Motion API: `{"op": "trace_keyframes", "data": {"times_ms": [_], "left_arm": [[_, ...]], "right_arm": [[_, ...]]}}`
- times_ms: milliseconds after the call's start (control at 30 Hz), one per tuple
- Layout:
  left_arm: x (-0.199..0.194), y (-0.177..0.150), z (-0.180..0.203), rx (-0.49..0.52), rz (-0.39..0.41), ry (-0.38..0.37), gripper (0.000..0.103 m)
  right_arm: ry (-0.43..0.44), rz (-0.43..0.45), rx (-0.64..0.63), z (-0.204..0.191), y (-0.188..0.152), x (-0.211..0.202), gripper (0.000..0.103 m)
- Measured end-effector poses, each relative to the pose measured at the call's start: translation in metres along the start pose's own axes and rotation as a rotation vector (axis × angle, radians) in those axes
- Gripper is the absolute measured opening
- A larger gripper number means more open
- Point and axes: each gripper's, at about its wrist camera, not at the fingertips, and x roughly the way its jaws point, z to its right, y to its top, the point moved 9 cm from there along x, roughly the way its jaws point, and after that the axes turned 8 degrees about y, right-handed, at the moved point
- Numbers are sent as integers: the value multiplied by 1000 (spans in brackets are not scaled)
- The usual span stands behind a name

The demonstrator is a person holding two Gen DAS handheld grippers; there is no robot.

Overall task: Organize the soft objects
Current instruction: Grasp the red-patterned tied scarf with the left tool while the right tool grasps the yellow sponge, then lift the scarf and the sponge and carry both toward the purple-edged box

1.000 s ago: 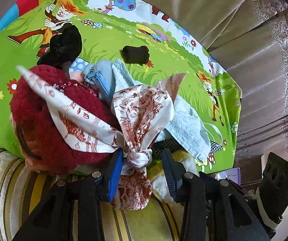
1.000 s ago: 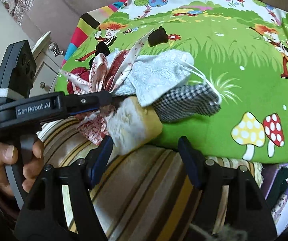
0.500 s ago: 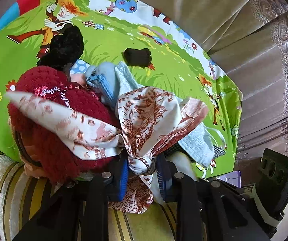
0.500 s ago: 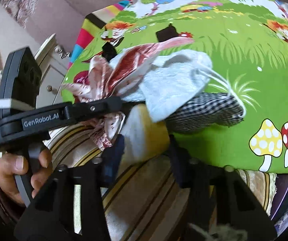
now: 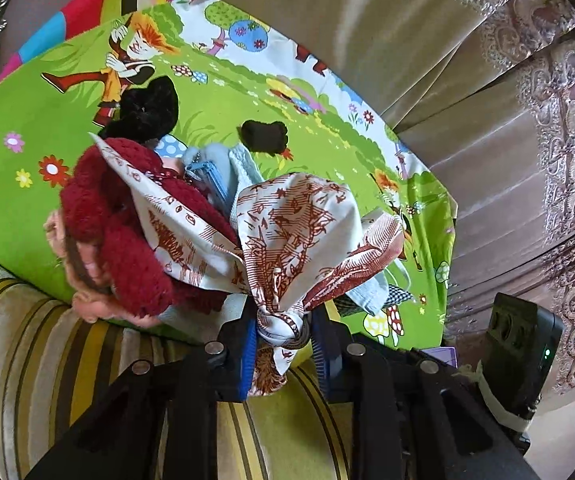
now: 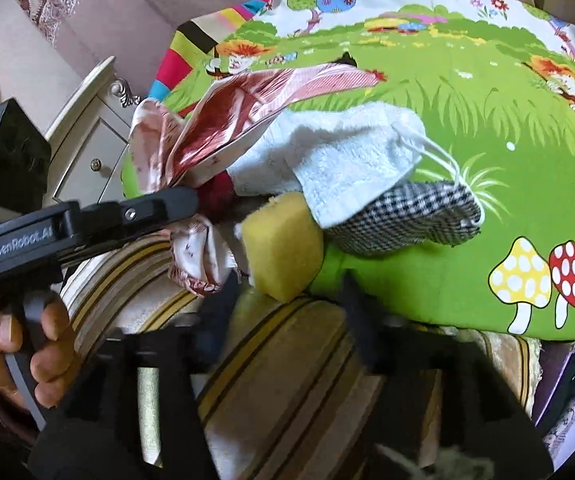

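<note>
A heap of soft things lies on the green cartoon sheet [image 5: 215, 112]. It holds a dark red knitted hat [image 5: 107, 216], a pale blue towel [image 6: 347, 160], a checked cloth [image 6: 415, 216] and a yellow sponge [image 6: 283, 248]. My left gripper [image 5: 283, 332] is shut on a bunched part of the red-and-white printed scarf [image 5: 287, 224], which is drawn up off the heap. In the right wrist view the same gripper's finger [image 6: 167, 204] shows with the scarf [image 6: 255, 92] in it. My right gripper [image 6: 289, 292] is opening. Its blurred jaws stand either side of the sponge's near corner without pressing it.
A black furry item [image 5: 147, 108] and a small black piece [image 5: 265, 136] lie farther back on the sheet. A striped yellow cushion [image 6: 279, 360] lies under both grippers. Curtains [image 5: 527, 120] hang behind, and a white cabinet [image 6: 87, 128] stands to the left. A person's hand [image 6: 27, 344] holds the left gripper's handle.
My left gripper closed on the scarf and drew it up and toward me. My right gripper closed on the sponge, then spread its jaws off it again.
</note>
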Motion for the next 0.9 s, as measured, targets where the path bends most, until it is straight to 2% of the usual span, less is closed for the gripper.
{"op": "trace_keyframes", "data": {"times_ms": [433,467,500,533,900], "left_arm": [[-24,-1,-15,-26,49,-41,25],[-26,-2,-16,-29,51,-44,25],[-27,-2,-18,-32,51,-47,25],[-28,-3,-18,-34,52,-48,25],[-39,-8,-15,-24,65,-54,25]], "right_arm": [[-119,-92,44,-3,10,39,66],[-125,-95,53,-2,10,42,61],[-128,-97,58,1,10,43,47],[-130,-99,66,2,10,44,40],[-45,-3,56,-17,0,11,34]]}}
